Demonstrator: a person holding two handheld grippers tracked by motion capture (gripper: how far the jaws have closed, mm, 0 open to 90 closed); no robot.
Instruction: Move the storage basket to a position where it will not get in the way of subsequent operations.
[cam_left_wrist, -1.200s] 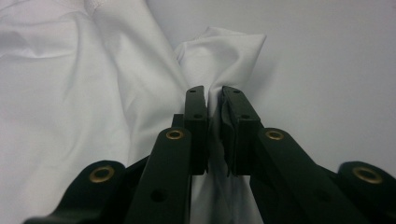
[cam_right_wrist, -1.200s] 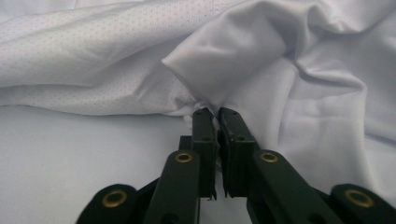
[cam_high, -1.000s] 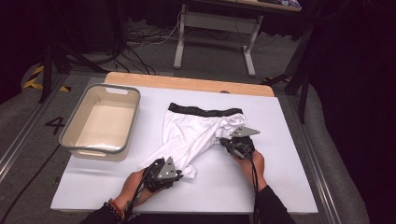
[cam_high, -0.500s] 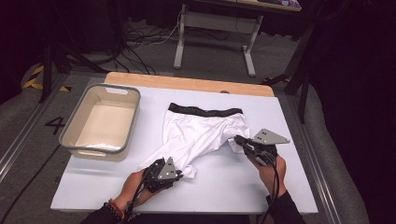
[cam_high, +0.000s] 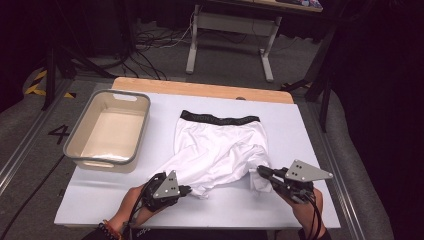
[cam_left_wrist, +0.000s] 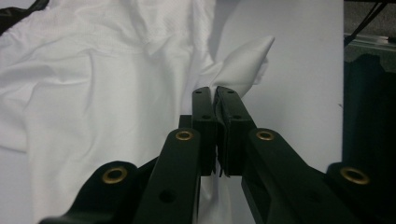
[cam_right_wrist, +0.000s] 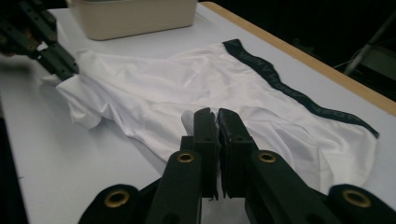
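Note:
White shorts with a black waistband lie on the white table, waistband at the far side. My left gripper is at the near left, shut on the hem of the left leg; its jaws have just closed a little further on the cloth. In the left gripper view the jaws of the left gripper pinch a fold of white fabric. My right gripper is at the near right, shut on the right leg's hem, lifted slightly. The right gripper stands over the shorts, with the left gripper across from it.
A beige bin with a grey rim stands at the table's left, and its wall shows in the right gripper view. A wooden strip edges the far side. Bare table lies right of the shorts and along the near edge.
My right gripper has moved right and upward with the right leg's hem, stretching that leg outward. The left gripper has lifted a little, still holding its hem.

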